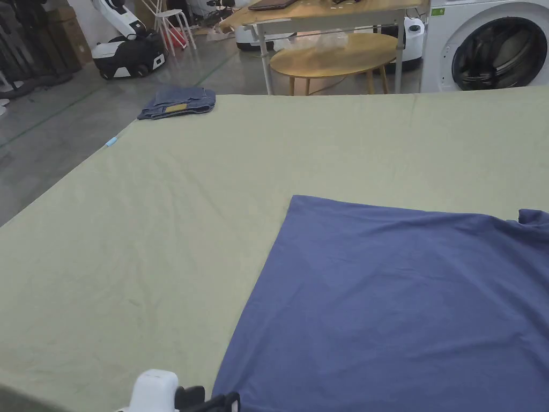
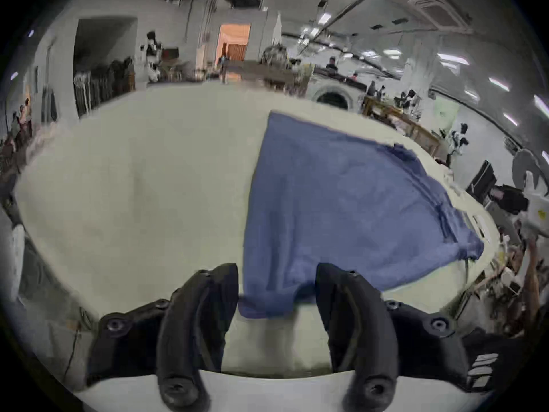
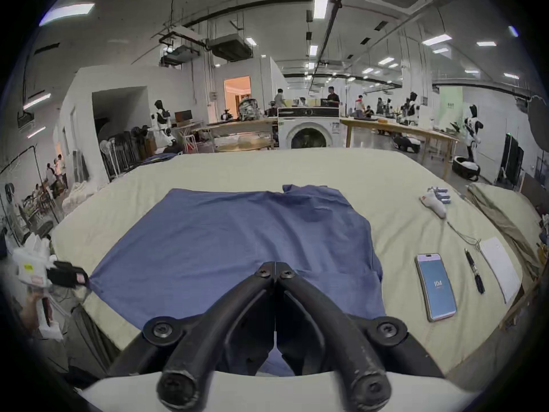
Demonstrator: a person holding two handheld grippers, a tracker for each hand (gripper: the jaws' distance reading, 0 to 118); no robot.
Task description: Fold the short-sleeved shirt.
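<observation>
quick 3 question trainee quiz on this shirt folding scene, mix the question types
1. True or false: the left tongs are open, with a corner of the blue short-sleeved cotton shirt between the jaws.
2. What lies on the far left corner of the pale green sheet-covered table? A) folded blue denim jeans B) a red towel C) a white cup
3. Fill in: the jaws of the right tongs are ____.

Key: 1 true; 2 A; 3 shut

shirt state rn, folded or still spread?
Mostly spread. The blue shirt lies flat on the green sheet; one sleeve looks turned in at the far corner.
</observation>
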